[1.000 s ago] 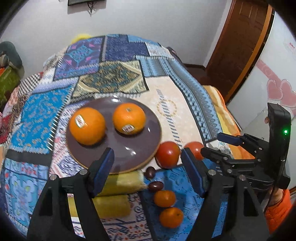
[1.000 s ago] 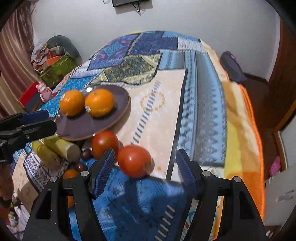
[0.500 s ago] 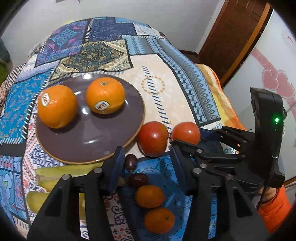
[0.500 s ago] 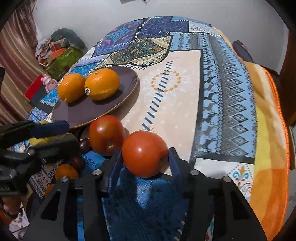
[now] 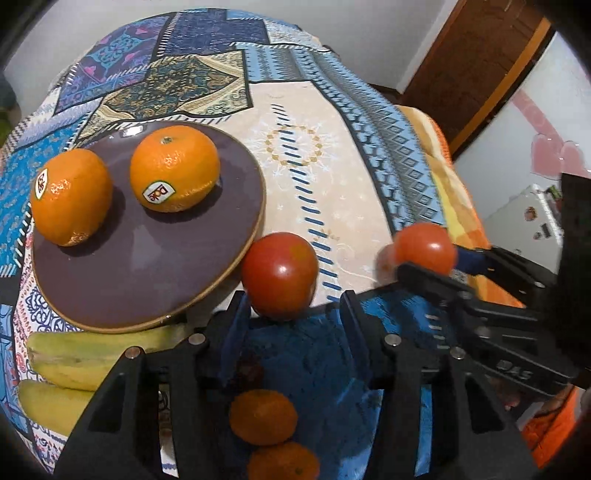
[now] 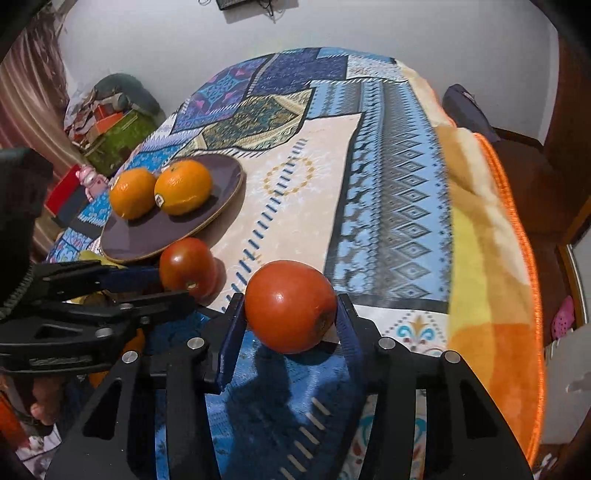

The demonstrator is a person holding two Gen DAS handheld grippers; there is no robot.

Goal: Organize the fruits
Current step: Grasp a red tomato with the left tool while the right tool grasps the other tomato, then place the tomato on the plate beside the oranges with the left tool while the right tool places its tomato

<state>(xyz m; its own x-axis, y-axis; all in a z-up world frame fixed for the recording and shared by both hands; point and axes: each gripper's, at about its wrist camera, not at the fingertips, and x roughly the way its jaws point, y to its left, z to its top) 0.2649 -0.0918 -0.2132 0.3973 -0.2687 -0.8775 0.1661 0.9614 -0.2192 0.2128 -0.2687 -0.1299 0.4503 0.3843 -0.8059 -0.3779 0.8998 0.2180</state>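
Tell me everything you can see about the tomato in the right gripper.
The tomato is round, glossy and red-orange, with a dark stem scar low on its right side. The right gripper is shut on it, blue pads pressing both flanks. It appears lifted just above the patterned cloth, casting a shadow below.

White wall (image 6: 332,26) behind, with a dark screen (image 6: 240,3) mounted high and cables dangling. Brown wooden door (image 5: 476,62) at the right, beside a pale wall with pink hearts (image 5: 554,158). Striped curtain (image 6: 26,96) at the left, over heaped clutter (image 6: 110,114) and a green box (image 6: 118,140). Patchwork cloth (image 6: 388,166) in blues and cream over an orange blanket (image 6: 491,258). Dark bag (image 6: 465,107) on brown floor (image 6: 524,155).
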